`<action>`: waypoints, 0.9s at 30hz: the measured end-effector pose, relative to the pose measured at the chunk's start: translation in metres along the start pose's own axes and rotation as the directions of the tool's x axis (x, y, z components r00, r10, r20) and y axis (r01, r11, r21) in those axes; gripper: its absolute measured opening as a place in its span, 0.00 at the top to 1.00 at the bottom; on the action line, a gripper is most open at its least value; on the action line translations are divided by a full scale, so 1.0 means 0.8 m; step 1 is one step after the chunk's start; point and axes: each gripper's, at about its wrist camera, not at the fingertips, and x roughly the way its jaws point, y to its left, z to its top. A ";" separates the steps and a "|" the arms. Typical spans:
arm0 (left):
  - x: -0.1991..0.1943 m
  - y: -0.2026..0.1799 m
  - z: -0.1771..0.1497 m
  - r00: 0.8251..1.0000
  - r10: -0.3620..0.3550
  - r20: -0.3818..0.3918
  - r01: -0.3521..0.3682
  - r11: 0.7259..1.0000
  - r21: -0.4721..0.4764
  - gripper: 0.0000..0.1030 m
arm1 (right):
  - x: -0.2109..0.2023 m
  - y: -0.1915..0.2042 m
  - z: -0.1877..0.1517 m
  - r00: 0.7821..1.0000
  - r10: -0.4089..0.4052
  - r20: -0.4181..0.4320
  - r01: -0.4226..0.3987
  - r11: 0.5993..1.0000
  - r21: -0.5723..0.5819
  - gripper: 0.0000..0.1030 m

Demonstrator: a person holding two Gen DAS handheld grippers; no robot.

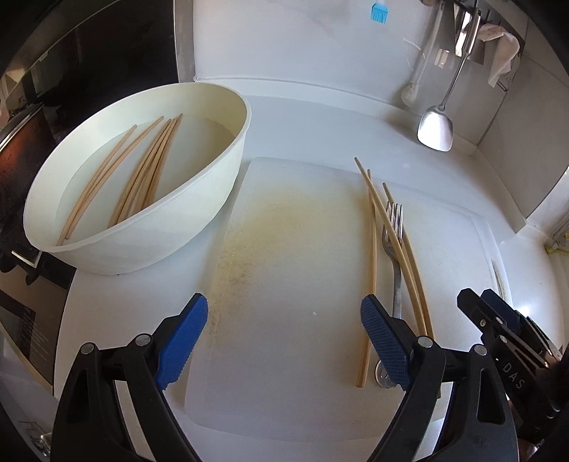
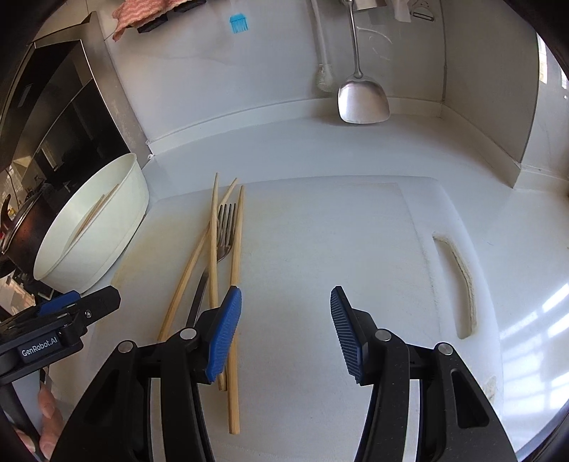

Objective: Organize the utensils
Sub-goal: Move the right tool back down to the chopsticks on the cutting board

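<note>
White kitchen counter w/ a white cutting board (image 1: 302, 284) lying flat in the middle. On the board, three wooden chopsticks (image 1: 371, 256) and a metal fork (image 1: 395, 248) lie loose in a small cluster; two of the sticks cross over the fork, the third lies just beside it. Seen from the right wrist, the cluster sits on the board's left part, the fork (image 2: 222, 234) tines pointing toward the back wall. A cream bowl (image 1: 199, 199) stands on the counter at the board's left edge, holding approx. seven more chopsticks (image 1: 149, 177) leaning inside it. Left gripper (image 1: 284, 341) hovers over the board, jaws wide apart, nothing between them; its right blue pad is just over the near ends of the cluster. Right gripper (image 2: 286, 330) also hovers over the board, jaws partly apart and empty, left pad over the near ends of the sticks (image 2: 234, 270). On the back wall hang a steel spatula (image 2: 362, 99), a white brush (image 2: 324, 80) and a small blue brush head (image 2: 237, 23). The board's handle slot (image 2: 458, 284) is on its right side.
</note>
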 end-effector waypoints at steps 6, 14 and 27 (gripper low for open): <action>0.014 -0.007 0.000 0.999 0.014 0.032 -0.014 1.000 -0.006 0.16 | 0.015 0.004 0.002 1.000 0.005 0.010 -0.005 0.999 -0.049 0.51; 0.026 -0.008 0.005 0.999 0.023 0.032 -0.022 1.000 -0.011 0.16 | 0.030 0.008 0.010 1.000 0.018 -0.004 -0.018 0.997 -0.072 0.51; 0.033 -0.003 0.008 0.999 0.022 0.024 -0.022 1.000 -0.012 0.16 | 0.044 0.018 0.008 1.000 0.016 -0.018 -0.017 0.995 -0.099 0.51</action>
